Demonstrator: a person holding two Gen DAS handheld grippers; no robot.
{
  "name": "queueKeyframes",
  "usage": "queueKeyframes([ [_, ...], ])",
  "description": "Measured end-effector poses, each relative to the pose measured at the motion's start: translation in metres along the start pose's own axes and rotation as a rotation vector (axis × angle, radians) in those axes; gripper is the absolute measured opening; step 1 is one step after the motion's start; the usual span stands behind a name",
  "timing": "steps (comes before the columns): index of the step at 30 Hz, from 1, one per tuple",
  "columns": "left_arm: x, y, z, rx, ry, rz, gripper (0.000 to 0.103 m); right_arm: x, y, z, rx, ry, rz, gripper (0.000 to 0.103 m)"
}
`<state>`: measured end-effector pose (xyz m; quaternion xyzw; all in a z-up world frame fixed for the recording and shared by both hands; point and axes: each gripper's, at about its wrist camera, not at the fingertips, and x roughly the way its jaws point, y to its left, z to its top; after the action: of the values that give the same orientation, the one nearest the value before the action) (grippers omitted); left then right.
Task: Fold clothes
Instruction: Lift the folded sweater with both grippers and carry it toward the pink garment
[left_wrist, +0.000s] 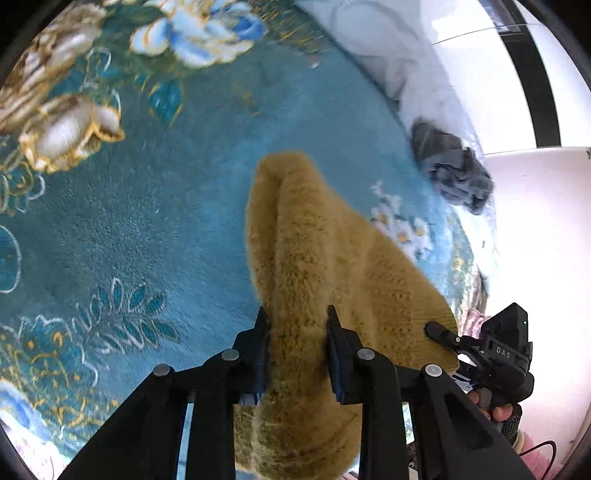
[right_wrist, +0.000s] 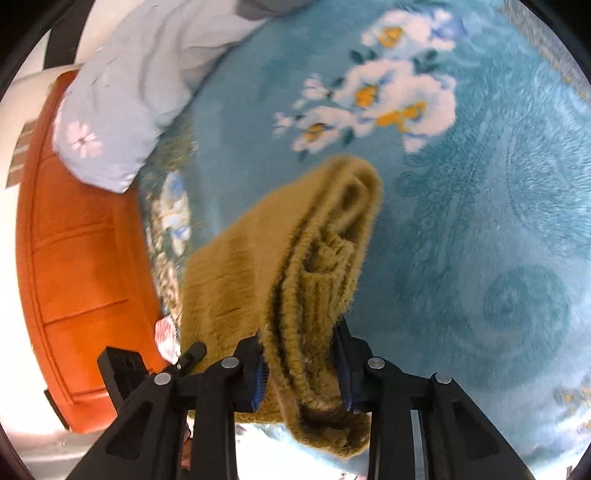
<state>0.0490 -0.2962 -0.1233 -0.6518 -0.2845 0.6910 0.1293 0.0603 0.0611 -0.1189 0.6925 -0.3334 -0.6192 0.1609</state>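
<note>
A mustard-yellow knitted sweater (left_wrist: 310, 258) hangs folded above a teal floral blanket (left_wrist: 147, 206). My left gripper (left_wrist: 297, 325) is shut on one bunched end of it. My right gripper (right_wrist: 301, 343) is shut on the other end, where ribbed layers of the sweater (right_wrist: 314, 266) bunch between the jaws. The right gripper also shows at the lower right of the left wrist view (left_wrist: 439, 332), pinching the sweater's edge, with a hand behind it. The sweater is held up off the blanket between both grippers.
A crumpled grey garment (left_wrist: 454, 166) lies at the blanket's far edge. A pale blue floral pillow (right_wrist: 122, 96) rests by an orange headboard or cabinet (right_wrist: 74, 277). White bedding (left_wrist: 399, 59) and a bright window lie beyond.
</note>
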Motion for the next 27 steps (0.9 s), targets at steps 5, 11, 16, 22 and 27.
queueKeyframes([
  [5, -0.033, -0.034, -0.025, 0.051, -0.015, -0.017, 0.028, -0.055, 0.008, -0.027, -0.005, -0.053, 0.027, 0.032],
  [11, -0.059, -0.086, -0.031, 0.117, -0.044, -0.059, 0.028, -0.120, 0.014, -0.046, -0.011, -0.143, 0.059, 0.032],
  [16, -0.077, -0.157, -0.055, 0.258, -0.087, -0.083, 0.028, -0.191, 0.011, -0.055, -0.038, -0.267, 0.122, 0.032],
  [22, -0.087, -0.258, -0.101, 0.401, -0.175, -0.112, 0.028, -0.284, -0.025, -0.078, -0.071, -0.398, 0.208, 0.032],
  [27, -0.078, -0.334, -0.162, 0.442, -0.236, -0.125, 0.028, -0.364, -0.072, -0.095, -0.109, -0.467, 0.251, 0.032],
])
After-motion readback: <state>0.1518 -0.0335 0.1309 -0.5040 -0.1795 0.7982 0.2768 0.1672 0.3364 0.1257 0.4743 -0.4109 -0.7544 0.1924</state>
